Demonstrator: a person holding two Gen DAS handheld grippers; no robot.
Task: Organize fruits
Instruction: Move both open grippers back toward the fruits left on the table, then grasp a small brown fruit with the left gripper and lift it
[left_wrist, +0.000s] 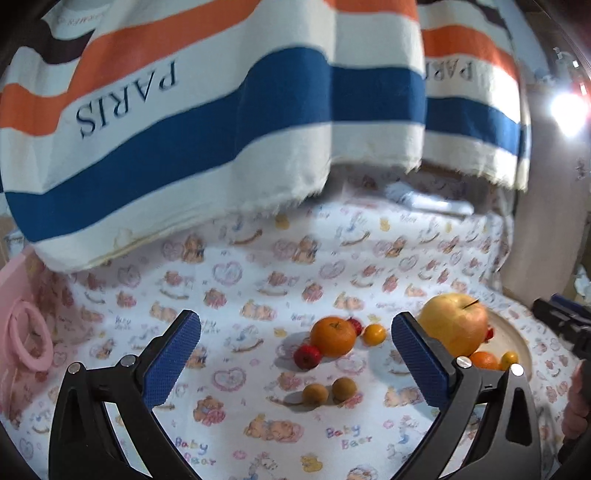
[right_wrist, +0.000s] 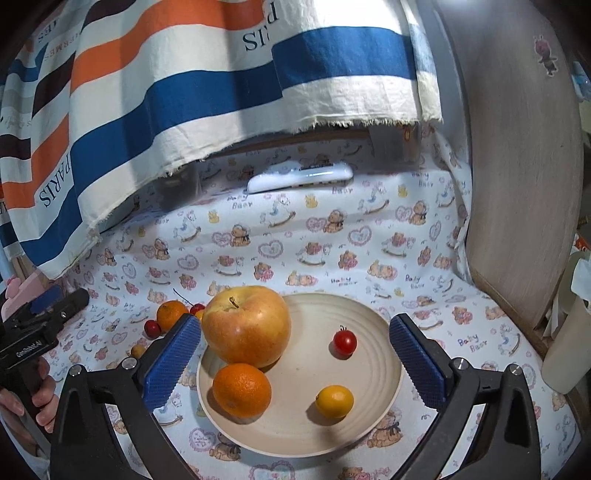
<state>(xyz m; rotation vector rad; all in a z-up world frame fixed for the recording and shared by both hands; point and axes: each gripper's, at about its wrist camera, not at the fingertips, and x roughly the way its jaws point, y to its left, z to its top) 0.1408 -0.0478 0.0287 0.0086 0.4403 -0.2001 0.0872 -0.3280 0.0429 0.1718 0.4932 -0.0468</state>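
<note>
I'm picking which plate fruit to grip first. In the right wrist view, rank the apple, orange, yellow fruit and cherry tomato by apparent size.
1. apple
2. orange
3. small yellow fruit
4. cherry tomato
The last two are near in size; the yellow one sits closer to the camera.

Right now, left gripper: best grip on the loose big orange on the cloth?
Take the orange across its round middle, coming from above. Red fruits crowd its front-left and back-right, so set the open left gripper fingers on the free sides.
</note>
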